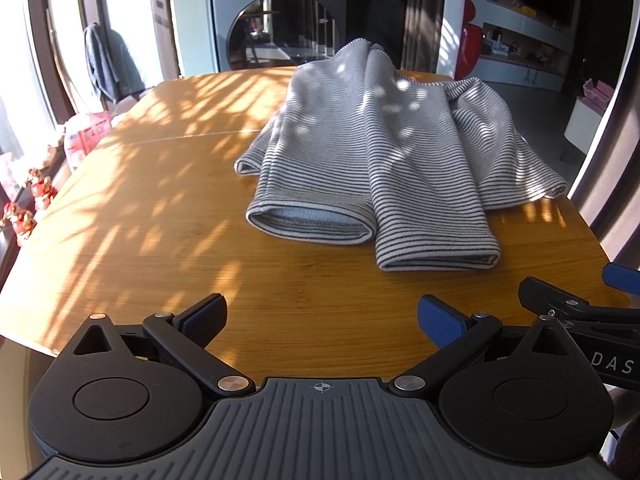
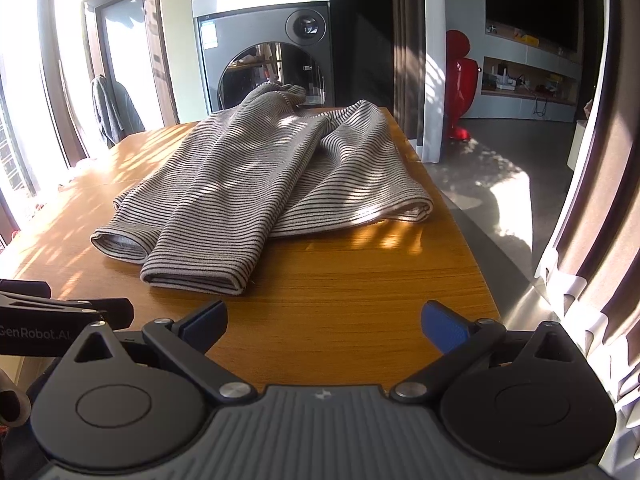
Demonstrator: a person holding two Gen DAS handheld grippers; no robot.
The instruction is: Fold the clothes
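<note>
A grey garment with thin black stripes (image 1: 384, 148) lies spread on the wooden table (image 1: 160, 208), its two sleeves or legs pointing toward me. It also shows in the right wrist view (image 2: 260, 176). My left gripper (image 1: 322, 318) is open and empty, held over the table's near edge, short of the nearest cuff (image 1: 436, 248). My right gripper (image 2: 324, 322) is open and empty, just short of that same cuff (image 2: 196, 272). Each gripper shows at the side of the other's view: the right (image 1: 580, 308) and the left (image 2: 68, 312).
A washing machine (image 2: 272, 56) stands behind the table. The table's right edge (image 2: 460, 216) drops to a grey floor with a red object (image 2: 460, 80). A dark cloth (image 1: 104, 64) hangs by the windows at left. A curtain (image 2: 592, 280) hangs near right.
</note>
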